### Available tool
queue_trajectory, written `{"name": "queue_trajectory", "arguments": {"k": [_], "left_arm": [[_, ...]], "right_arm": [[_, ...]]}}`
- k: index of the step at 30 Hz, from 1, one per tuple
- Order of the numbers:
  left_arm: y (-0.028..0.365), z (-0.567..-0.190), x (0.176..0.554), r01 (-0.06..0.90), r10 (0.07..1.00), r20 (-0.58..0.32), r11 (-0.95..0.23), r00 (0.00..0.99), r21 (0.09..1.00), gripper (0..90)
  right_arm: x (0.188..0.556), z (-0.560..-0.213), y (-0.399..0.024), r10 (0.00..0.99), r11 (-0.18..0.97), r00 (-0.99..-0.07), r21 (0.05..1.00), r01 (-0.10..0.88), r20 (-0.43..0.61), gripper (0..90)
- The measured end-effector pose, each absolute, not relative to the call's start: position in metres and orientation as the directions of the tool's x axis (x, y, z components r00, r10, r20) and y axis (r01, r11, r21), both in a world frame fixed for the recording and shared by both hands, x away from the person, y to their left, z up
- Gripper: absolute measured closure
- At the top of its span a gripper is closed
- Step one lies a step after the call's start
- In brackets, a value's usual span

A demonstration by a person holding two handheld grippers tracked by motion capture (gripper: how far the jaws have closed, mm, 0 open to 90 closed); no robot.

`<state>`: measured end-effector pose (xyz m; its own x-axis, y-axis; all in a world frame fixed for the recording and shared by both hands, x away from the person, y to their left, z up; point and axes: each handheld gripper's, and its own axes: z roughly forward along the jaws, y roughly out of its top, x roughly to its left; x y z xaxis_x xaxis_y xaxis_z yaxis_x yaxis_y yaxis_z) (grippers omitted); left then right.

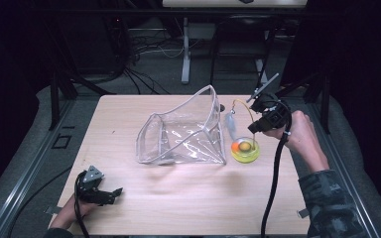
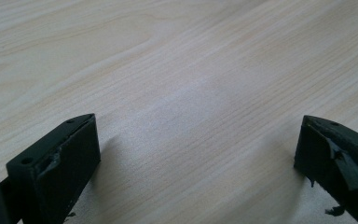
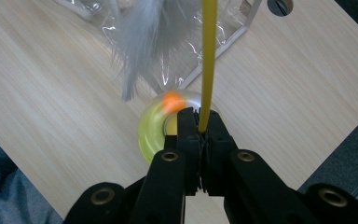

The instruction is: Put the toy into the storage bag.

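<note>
**Wand Pinched Over Pale Wood**

While dark curtains and cable-strewn grey floor (image 1: 158, 69) ring the light wooden table (image 1: 188, 193), the right gripper (image 3: 203, 128) pinches a yellow wand (image 3: 208, 56) above the yellow ring toy (image 1: 245, 150) beside a clear pouch (image 1: 183, 134); the left gripper (image 2: 198, 154) rests spread, empty, at the near-left corner.

Yellow feather-wand toy (image 1: 245, 148), beside clear pouch (image 1: 186, 131)

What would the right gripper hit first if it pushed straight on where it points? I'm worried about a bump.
Likely the yellow-green ring toy just past the right gripper, which is clamped on the yellow wand; depth is unclear.
</note>
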<state>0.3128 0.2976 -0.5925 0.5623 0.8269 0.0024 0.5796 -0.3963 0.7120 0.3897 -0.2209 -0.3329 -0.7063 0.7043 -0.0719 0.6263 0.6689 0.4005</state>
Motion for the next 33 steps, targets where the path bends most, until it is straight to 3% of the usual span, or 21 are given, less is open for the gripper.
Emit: {"name": "queue_trajectory", "arguments": {"k": [33], "left_arm": [[0.298, -0.592, 0.313, 0.585, 0.825, -0.001, -0.4, 0.566, 0.705, 0.0]], "right_arm": [[0.411, -0.276, -0.212, 0.721, 0.642, -0.688, 0.457, 0.616, -0.084, 87.9]]}}
